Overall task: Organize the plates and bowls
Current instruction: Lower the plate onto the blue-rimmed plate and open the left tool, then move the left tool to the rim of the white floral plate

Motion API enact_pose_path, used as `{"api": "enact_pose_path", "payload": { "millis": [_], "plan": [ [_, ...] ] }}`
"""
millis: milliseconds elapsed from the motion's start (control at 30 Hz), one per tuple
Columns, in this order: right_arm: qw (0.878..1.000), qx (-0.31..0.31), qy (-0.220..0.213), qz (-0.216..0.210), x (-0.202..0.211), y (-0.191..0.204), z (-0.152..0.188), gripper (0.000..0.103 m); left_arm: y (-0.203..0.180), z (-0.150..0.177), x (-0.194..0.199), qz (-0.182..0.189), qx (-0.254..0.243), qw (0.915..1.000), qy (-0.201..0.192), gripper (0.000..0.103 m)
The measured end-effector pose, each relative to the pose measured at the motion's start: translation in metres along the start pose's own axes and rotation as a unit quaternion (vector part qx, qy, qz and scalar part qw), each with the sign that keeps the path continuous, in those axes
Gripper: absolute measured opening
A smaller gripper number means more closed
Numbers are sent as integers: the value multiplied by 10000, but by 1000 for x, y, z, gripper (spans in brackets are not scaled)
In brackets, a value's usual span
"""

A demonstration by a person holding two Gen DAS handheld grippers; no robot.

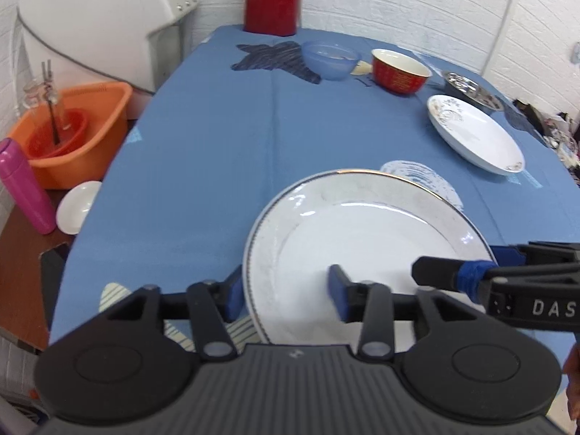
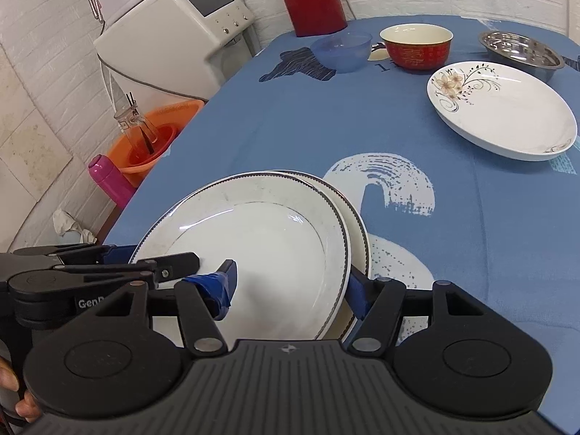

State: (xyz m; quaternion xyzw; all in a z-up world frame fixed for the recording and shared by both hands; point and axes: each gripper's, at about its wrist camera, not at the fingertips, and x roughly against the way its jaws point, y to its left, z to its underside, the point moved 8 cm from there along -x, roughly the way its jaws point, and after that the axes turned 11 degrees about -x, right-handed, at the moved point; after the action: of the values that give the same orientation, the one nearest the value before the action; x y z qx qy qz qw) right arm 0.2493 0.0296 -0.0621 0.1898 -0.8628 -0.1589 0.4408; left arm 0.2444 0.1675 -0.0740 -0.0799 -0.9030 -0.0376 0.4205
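1. Left tongs gape wide across the top plate's left rim, gripping nothing
2. Right tongs straddle its right rim, also open
3. Top plate lies flat on a second plate, at the table's near edge
4. Both tongs point forward, low

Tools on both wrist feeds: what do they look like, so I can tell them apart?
Both are matte black plastic with ribbed bodies, round pivot discs and linkage arms. The left tool has blue finger pads and "Gen" lettering on its side. The right tool has blue pads too, one finger wrapped in blue tape, and "DAS" lettering. No sleeves or cables show.
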Motion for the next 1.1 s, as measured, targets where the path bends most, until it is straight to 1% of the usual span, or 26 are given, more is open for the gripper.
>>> {"api": "enact_pose_path", "payload": {
  "millis": [100, 167, 233, 300, 400, 500, 600, 633, 700, 767, 900, 967, 1100],
  "plan": [
    [10000, -87, -32, -20, 1, -3, -2, 49, -1, -3, 2, 92, -41, 9999, 2, 57],
    [10000, -48, -53, 0, 3, -3, -3, 49, 1, -6, 11, 249, -54, 9996, -75, 60],
    [9999, -91, -73, -9, 6, -4, -4, 49, 3, -10, 20, 286, -100, 9994, -159, 62],
    [9999, -87, -57, 9, 5, -4, -5, 49, 7, -14, 26, 234, -90, 9994, -222, 62],
    [9998, 127, 79, 117, 1, 0, -4, 49, 8, -21, 30, 243, -61, 9994, -259, 63],
    [9985, 396, 310, 223, 3, 4, -5, 49, 6, -25, 33, 237, -78, 9992, -301, 63],
    [9976, 502, 283, 394, 12, 1, -7, 49, 4, -29, 33, 273, -62, 9990, -347, 64],
    [9974, 548, 271, 393, 14, 0, -7, 49, 3, -32, 31, 295, -43, 9989, -349, 64],
    [9978, 433, 285, 406, 15, -6, -7, 49, 1, -35, 30, 333, -27, 9988, -359, 64],
    [9984, 255, 388, 307, 12, -11, -4, 50, -2, -39, 29, 355, -16, 9987, -370, 65],
    [9977, 363, 464, 345, 9, -8, -3, 50, -7, -44, 30, 343, -85, 9985, -422, 65],
    [9987, 321, 318, 234, 16, -9, -12, 48, -7, -45, 31, 347, -91, 9984, -440, 66],
    [9997, 184, -32, 184, 37, -20, -28, 48, -5, -48, 30, 367, -58, 9984, -422, 66]
  ]
}}
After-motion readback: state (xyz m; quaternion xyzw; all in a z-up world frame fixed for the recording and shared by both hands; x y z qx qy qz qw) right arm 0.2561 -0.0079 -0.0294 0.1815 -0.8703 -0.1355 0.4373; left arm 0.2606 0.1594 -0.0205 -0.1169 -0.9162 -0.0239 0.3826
